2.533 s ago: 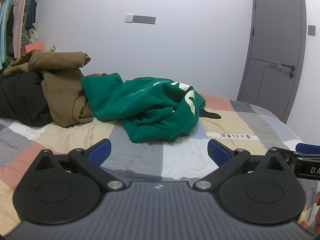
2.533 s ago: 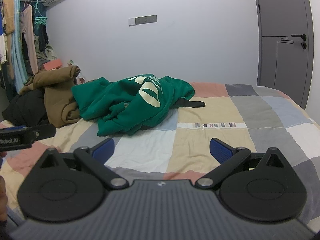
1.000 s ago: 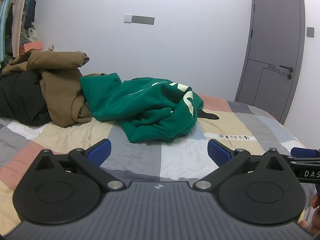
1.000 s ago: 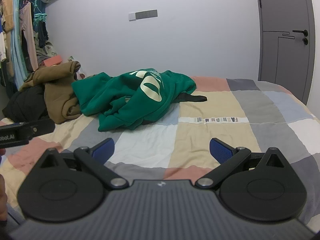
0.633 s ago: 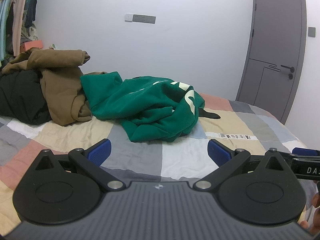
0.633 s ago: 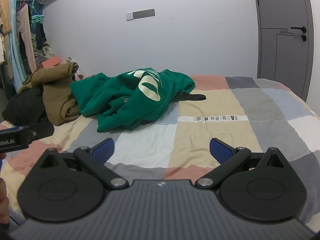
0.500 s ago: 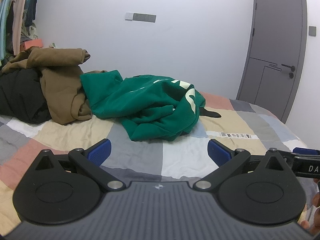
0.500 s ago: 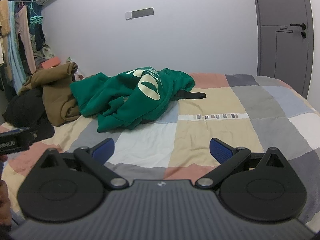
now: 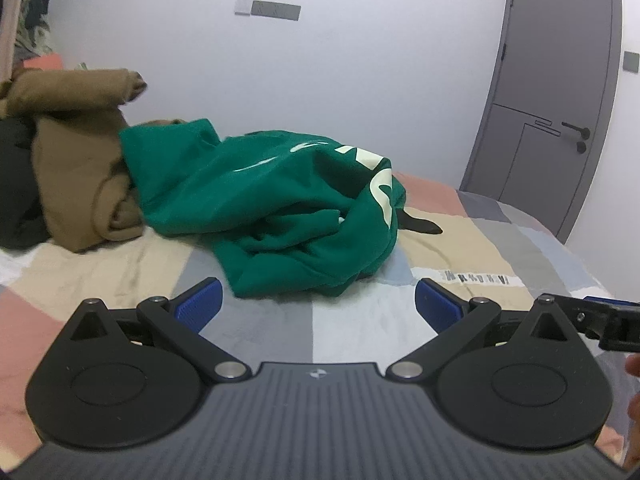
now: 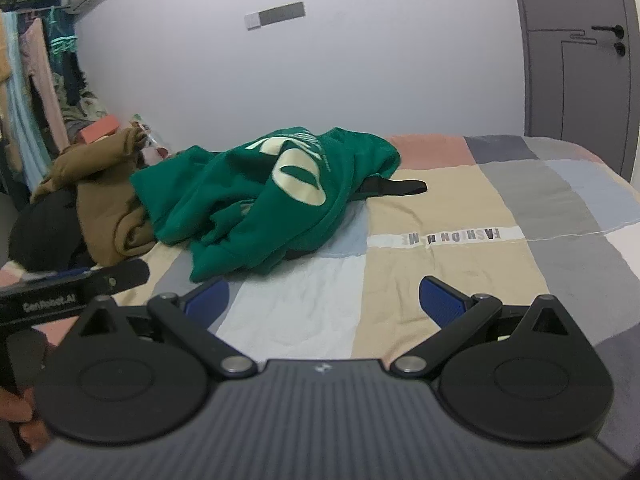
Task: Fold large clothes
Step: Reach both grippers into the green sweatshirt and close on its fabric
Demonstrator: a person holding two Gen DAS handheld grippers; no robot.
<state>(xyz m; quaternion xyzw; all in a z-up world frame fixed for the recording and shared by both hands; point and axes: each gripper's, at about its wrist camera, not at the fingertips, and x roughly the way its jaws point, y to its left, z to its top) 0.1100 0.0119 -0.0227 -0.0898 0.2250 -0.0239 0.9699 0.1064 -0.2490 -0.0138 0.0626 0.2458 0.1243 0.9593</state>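
Green sweatshirt (image 9: 288,216) (image 10: 260,196), crumpled in a heap on patchwork bedspread (image 9: 352,336) (image 10: 440,264), cream print showing on upper folds. Touching brown garment (image 9: 76,168) (image 10: 104,196) on its left side; black garment (image 9: 16,192) (image 10: 44,224) piled further left, against the brown one. Black strap-like piece (image 9: 420,226) (image 10: 396,188) protruding from under the right edge of the green heap, flat on a beige patch. Printed text strip (image 10: 452,237) on the bedspread, right of the heap and apart from it.

Left gripper (image 9: 316,306): blue-padded fingers (image 9: 200,304) spread wide, nothing between them, held above the bedspread just short of the near edge of the green heap. Seen also at left edge of right wrist view as a black bar with white lettering.

Right gripper (image 10: 324,298): fingers (image 10: 442,298) spread wide, nothing held, above a pale patch of bedspread, near the front of the heap and to its right. No contact with any garment.

Grey door (image 9: 552,100) (image 10: 576,48) at right. Wall switch plate (image 9: 267,9) (image 10: 274,15) above the bed. Hanging clothes (image 10: 32,92) at far left.
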